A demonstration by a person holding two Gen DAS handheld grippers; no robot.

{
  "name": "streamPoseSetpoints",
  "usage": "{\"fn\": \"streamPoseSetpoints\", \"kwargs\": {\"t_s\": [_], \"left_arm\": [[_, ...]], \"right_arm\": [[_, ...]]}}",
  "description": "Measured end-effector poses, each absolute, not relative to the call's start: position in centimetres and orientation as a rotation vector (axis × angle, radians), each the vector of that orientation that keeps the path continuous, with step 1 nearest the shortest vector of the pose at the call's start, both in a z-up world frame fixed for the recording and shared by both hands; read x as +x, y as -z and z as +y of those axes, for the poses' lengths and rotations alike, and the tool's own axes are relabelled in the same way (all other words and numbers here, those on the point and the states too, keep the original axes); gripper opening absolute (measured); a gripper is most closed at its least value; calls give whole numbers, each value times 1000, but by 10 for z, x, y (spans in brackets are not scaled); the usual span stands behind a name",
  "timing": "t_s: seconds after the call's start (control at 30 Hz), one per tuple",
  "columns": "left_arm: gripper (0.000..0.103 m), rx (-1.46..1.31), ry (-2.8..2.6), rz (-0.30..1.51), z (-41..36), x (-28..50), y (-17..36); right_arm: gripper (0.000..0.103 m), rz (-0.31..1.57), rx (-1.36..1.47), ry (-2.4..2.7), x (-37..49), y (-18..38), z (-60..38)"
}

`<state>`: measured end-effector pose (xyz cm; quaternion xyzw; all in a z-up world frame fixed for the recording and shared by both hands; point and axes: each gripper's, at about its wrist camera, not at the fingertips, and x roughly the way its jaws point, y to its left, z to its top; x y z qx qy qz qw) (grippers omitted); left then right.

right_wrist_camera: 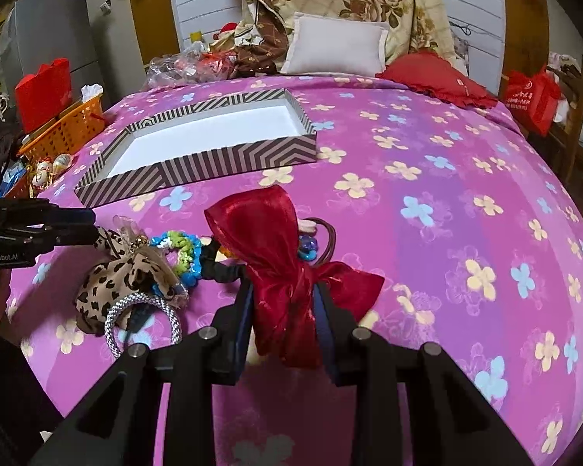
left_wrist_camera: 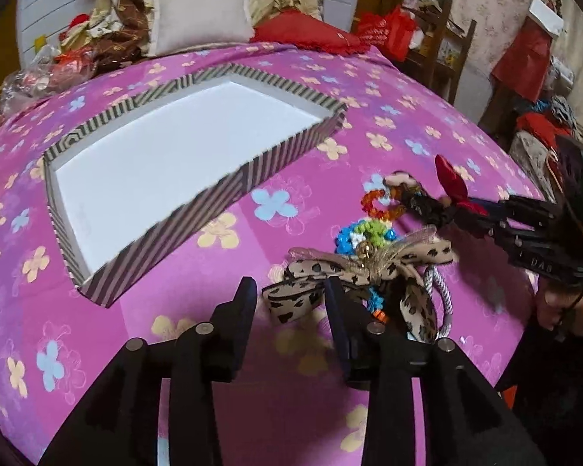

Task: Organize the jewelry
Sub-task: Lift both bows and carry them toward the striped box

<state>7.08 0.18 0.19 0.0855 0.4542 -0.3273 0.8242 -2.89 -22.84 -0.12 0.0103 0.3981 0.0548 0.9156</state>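
Gripping red bow: right hand-held gripper | left hand-held gripper agape | pink flowered bedspread

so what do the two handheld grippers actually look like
Both are matte black and angular, with silver round pins at the joints. The left gripper has flat black fingers lined with dark blue pads; seen from the right wrist view, its body carries white "GenRobot.AI" lettering. The right gripper matches, and from the left wrist view its body shows a small green light and thin orange cords.
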Motion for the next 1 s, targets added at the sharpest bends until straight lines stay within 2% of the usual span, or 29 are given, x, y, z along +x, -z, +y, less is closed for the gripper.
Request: {"fn": "streamPoseSetpoints", "kwargs": {"t_s": [0.27,0.3,0.33,0.37,0.43,0.77,1.0], "left_arm": [[39,239,706,1004,-15,76,15],[36,236,709,1010,-16,76,16],[22,240,710,1007,-16,74,15],[12,242,719,994,-16,71,12],[6,218,747,963,-12,66,4],[6,-96,744,755,44,66,-52],[6,-131,718,738,48,70,-56]], "right_arm": [[31,824,24,-120,-29,2,-229],[31,823,19,-120,-29,2,-229],[31,823,19,-118,-29,2,-229],[31,823,23,-118,-29,2,-231],[31,819,27,-112,-29,1,-233],[31,796,17,-102,-30,-4,-233],[31,781,15,-98,-31,-8,-232]]}}
